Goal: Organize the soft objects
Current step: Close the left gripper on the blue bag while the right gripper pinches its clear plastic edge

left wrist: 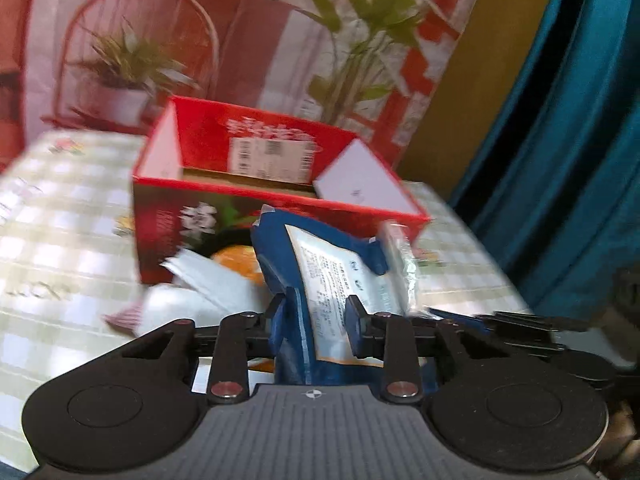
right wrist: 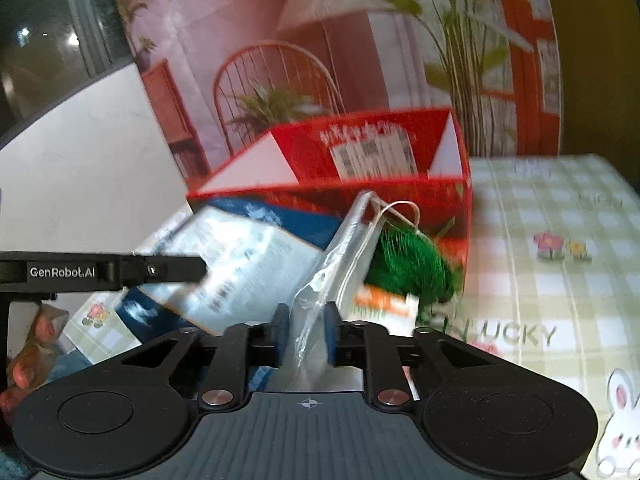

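My left gripper (left wrist: 316, 316) is shut on a blue and white soft packet (left wrist: 320, 264), held upright in front of an open red cardboard box (left wrist: 256, 208). My right gripper (right wrist: 308, 328) is shut on a clear plastic bag (right wrist: 344, 252) that holds a green fuzzy item (right wrist: 412, 260) with orange parts. The blue packet (right wrist: 240, 264) and the left gripper's arm (right wrist: 100, 270) show at the left of the right wrist view. The red box (right wrist: 360, 184) stands just behind both items.
A white soft object (left wrist: 192, 296) and an orange item (left wrist: 236, 260) lie by the box's front. The table has a green checked cloth (right wrist: 560, 240). A printed backdrop (left wrist: 160, 40) stands behind; a teal curtain (left wrist: 580, 120) hangs at right.
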Action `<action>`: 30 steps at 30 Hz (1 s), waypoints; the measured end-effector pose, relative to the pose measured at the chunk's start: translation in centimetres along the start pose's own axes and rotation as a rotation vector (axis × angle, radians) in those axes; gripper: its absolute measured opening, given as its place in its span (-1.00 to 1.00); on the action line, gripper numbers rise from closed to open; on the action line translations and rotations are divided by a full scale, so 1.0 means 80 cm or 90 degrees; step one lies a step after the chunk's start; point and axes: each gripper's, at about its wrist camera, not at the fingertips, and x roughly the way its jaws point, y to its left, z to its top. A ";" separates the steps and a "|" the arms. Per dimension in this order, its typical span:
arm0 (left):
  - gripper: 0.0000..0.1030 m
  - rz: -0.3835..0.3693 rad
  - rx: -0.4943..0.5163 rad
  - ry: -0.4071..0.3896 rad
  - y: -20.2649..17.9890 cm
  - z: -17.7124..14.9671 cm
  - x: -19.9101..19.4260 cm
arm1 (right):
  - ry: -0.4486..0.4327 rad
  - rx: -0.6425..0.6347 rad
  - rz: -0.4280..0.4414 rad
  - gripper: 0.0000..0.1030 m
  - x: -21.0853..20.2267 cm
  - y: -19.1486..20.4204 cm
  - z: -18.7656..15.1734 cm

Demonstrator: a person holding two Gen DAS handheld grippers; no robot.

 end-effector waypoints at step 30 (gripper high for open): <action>-0.36 0.084 0.013 0.025 0.008 -0.011 0.013 | 0.040 0.049 -0.006 -0.22 0.015 -0.016 -0.010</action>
